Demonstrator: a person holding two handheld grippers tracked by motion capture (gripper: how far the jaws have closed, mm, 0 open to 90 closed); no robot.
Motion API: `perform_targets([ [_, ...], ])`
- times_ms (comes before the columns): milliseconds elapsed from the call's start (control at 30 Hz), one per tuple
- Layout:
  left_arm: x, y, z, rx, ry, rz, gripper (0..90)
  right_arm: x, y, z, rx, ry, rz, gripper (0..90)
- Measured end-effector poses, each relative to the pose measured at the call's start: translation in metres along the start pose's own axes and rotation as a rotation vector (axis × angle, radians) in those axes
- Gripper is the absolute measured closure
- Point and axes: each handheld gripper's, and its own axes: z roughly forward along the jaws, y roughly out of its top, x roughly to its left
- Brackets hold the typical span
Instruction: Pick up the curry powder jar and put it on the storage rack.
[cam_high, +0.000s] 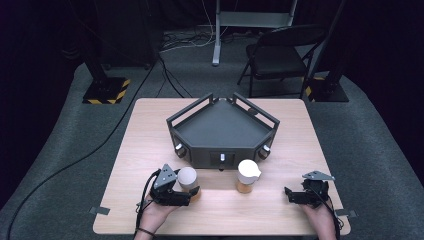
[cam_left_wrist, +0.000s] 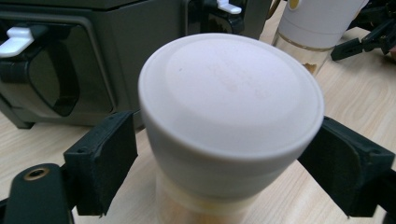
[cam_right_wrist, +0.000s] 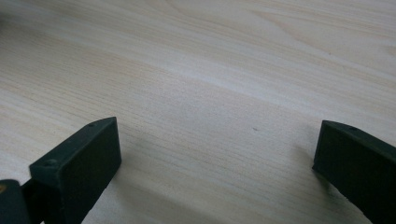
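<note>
A jar with a round white lid (cam_high: 187, 176) stands on the wooden table (cam_high: 150, 150), just in front of the dark grey box. My left gripper (cam_high: 192, 191) reaches it from the left. In the left gripper view the lid (cam_left_wrist: 229, 102) sits between the two black pads (cam_left_wrist: 105, 158), which touch its sides, so my left gripper (cam_left_wrist: 229, 154) is shut on it. A second jar with a white spouted lid (cam_high: 248, 175) stands a little to the right. My right gripper (cam_high: 290, 194) rests near the table's right front, open over bare wood (cam_right_wrist: 217, 154).
A dark grey angular box (cam_high: 220, 155) with a railed top and white latches stands mid-table, close behind both jars (cam_left_wrist: 93, 56). A folding chair (cam_high: 280, 55) and stands are on the floor beyond the table. Cables trail over the floor at left.
</note>
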Motion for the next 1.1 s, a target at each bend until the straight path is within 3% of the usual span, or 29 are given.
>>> perform_targets([
  [167, 0.001, 0.0, 0.008, -0.009, -0.01, -0.003, 18.7, 0.0, 0.0, 0.0, 0.0, 0.0, 0.001, 0.0],
  [400, 0.006, -0.004, 0.019, -0.033, -0.025, -0.011, 32.6, 0.0, 0.0, 0.0, 0.0, 0.001, 0.0, 0.0],
  [800, -0.002, -0.003, 0.022, -0.048, 0.01, 0.008, 33.4, 0.0, 0.0, 0.0, 0.0, 0.003, -0.002, 0.0],
  [1100, 0.0, 0.005, 0.015, -0.072, -0.01, 0.008, 33.4, -0.001, 0.0, 0.0, 0.0, 0.006, -0.005, 0.0],
])
